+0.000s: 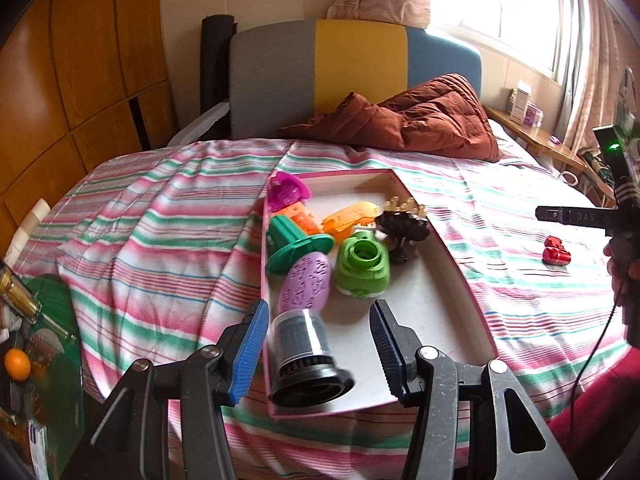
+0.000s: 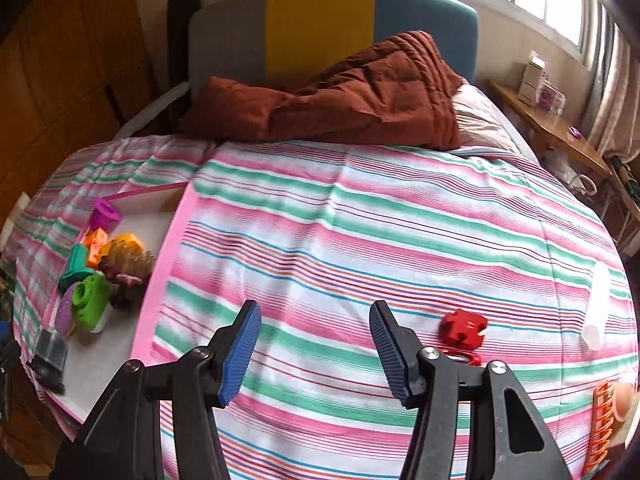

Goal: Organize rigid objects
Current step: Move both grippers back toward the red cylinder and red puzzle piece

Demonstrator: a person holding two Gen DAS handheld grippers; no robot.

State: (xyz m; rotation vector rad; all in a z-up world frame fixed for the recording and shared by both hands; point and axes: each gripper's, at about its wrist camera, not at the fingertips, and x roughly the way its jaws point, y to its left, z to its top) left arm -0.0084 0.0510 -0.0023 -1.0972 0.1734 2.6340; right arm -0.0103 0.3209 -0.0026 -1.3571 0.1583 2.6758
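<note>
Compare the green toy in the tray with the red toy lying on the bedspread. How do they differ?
The green toy is lime green with a round opening on top; the red toy is bright red and blocky with notches. The green toy sits in the tray, crowded against other pieces, while the red toy lies out on the striped bedspread, beside a red ring. The green toy looks larger. Both look like rigid plastic, and neither is held.

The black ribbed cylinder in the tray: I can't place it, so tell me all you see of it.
The black ribbed cylinder lies on its side in the near left corner of the shallow pink-edged white tray. It looks like plastic, with a clear glossy sleeve over the ribbed body and a flared, toothed open end facing the camera. Its far end seems to meet a purple patterned oval.
</note>
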